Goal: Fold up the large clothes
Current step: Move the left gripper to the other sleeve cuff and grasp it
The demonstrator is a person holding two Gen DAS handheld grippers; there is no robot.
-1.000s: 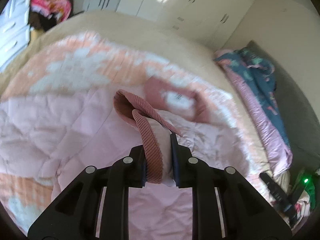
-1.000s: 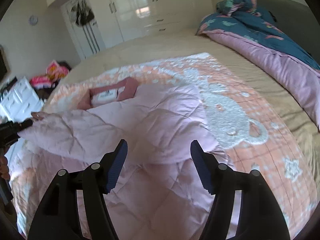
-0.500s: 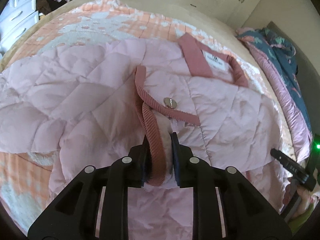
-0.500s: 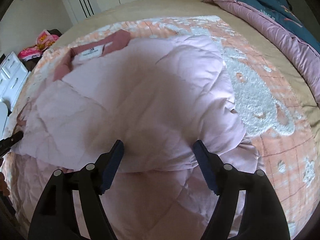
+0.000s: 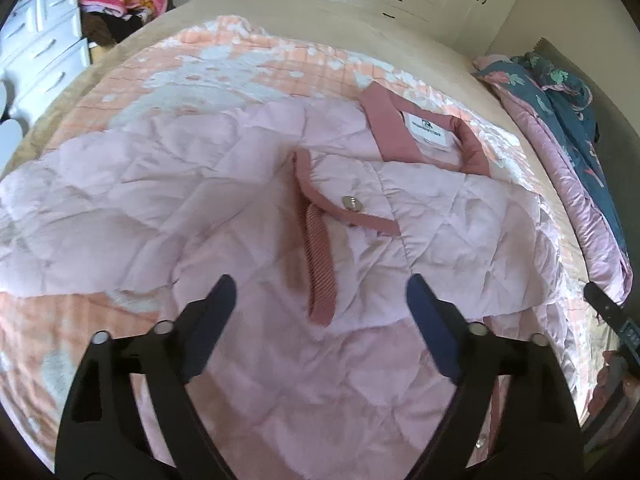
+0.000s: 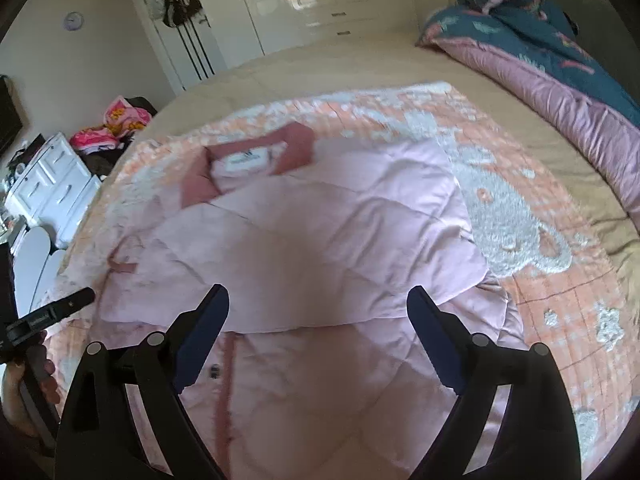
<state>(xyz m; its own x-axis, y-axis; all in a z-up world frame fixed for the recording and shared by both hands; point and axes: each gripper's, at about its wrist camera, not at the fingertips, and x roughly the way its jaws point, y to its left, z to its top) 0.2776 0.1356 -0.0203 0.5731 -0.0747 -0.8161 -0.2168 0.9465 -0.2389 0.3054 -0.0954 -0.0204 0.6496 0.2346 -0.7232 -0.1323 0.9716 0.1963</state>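
With both sets of fingers spread wide and holding nothing, the left gripper (image 5: 320, 300) and right gripper (image 6: 318, 308) hover over the pink quilted jacket (image 5: 248, 184), which lies flat mid-bed on the peach blanket (image 5: 224, 52), collar (image 5: 390, 128) toward the far edge. One sleeve is folded across the chest, ribbed cuff (image 5: 318, 256) lying between the left fingers, snap button (image 5: 351, 203) just beside it. Judging by the layout, sleeves are in and the next step looks like folding the body. To do it well: pinch the near hem at both corners, through all layers, lift together and carry evenly toward the collar so the tucked sleeve doesn't slide out. Puffy fabric likely springs back, so press the crease down. Dark-blue duvet (image 6: 540, 40) sits along the bed's right edge, well apart.
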